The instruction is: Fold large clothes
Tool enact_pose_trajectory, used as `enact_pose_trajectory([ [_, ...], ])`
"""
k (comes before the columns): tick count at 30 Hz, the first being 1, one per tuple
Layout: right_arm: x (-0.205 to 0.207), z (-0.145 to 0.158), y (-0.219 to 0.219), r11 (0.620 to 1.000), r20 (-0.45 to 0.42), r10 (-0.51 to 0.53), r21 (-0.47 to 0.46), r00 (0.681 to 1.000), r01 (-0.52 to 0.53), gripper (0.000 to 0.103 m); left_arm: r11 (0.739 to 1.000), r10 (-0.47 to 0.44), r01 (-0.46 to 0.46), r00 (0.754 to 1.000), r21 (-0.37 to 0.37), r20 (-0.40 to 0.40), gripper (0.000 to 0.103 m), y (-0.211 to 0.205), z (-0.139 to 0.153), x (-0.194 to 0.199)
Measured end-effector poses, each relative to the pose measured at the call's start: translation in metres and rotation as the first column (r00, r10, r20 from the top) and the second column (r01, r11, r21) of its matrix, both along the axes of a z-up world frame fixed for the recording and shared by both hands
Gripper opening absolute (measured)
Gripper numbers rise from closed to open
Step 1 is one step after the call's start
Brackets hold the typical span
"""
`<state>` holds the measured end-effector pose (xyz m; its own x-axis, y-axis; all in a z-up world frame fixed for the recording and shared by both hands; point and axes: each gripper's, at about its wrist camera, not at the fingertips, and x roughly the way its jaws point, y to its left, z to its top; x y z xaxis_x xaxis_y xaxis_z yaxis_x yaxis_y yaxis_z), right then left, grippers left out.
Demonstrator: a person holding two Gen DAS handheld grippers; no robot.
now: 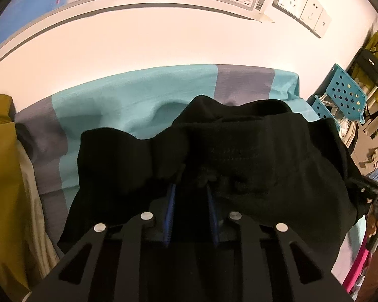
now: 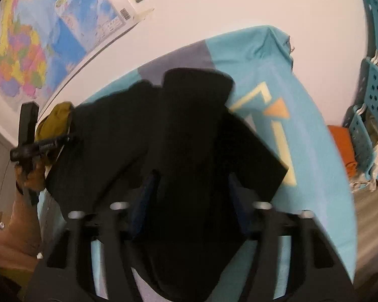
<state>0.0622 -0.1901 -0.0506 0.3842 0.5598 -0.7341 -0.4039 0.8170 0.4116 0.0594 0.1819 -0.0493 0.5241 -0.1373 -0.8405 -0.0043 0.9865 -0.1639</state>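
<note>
Meanwhile we pinch the black garment (image 1: 252,151) in both tongs, left (image 1: 191,188) and right (image 2: 191,183), bunched over the bench's (image 1: 138,105) far edge.

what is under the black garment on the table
Under the crumpled black fabric garment lies a teal and grey striped cloth, also printed with yellow and orange shapes. The table beneath is covered, unseen.

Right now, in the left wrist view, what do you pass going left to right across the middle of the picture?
Mustard-yellow garment → grey and teal striped sheet → black garment → blue perforated plastic chair.
</note>
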Motion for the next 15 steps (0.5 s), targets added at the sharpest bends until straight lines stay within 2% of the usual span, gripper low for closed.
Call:
enact_pose_trajectory([
  [2, -0.004, 0.002, -0.011, 0.998, -0.008, 0.006, 0.063, 1.0, -0.005, 0.008, 1.0, 0.011, -0.01, 1.0, 0.003, -0.005, 0.022, 0.0, -0.001, -0.001],
  [4, -0.009, 0.018, -0.034, 0.988, 0.025, -0.025, 0.155, 0.999, 0.021, 0.006, 1.0, 0.02, -0.02, 1.0, 0.006, -0.004, 0.022, 0.003, 0.0, -0.002],
  [7, -0.013, 0.033, -0.053, 0.975, 0.08, -0.078, 0.212, 0.994, 0.059, 0.005, 0.999, 0.044, -0.044, 0.999, 0.017, 0.004, 0.019, 0.007, 0.001, -0.002],
  [8, -0.011, 0.03, -0.056, 0.975, 0.073, -0.104, 0.203, 0.992, 0.088, 0.005, 0.998, 0.058, -0.058, 0.998, 0.015, -0.001, 0.019, 0.011, 0.0, -0.003],
  [10, 0.0, 0.006, -0.061, 0.966, -0.013, -0.159, 0.203, 0.987, 0.158, 0.006, 0.998, 0.061, -0.061, 0.998, 0.001, -0.014, 0.019, 0.015, -0.005, -0.002],
  [11, 0.003, -0.007, -0.058, 0.969, -0.048, -0.145, 0.193, 0.988, 0.152, 0.009, 0.998, 0.062, -0.062, 0.998, 0.001, -0.021, 0.019, 0.016, -0.009, -0.002],
  [13, -0.002, -0.015, -0.056, 0.975, -0.04, -0.148, 0.161, 0.988, 0.153, 0.02, 0.998, 0.062, -0.062, 0.998, 0.008, -0.016, 0.021, 0.016, -0.01, -0.005],
  [15, -0.016, -0.008, -0.06, 0.969, -0.005, -0.153, 0.197, 0.988, 0.151, 0.055, 0.996, 0.077, -0.077, 0.997, 0.041, -0.012, 0.029, 0.015, -0.009, -0.006],
])
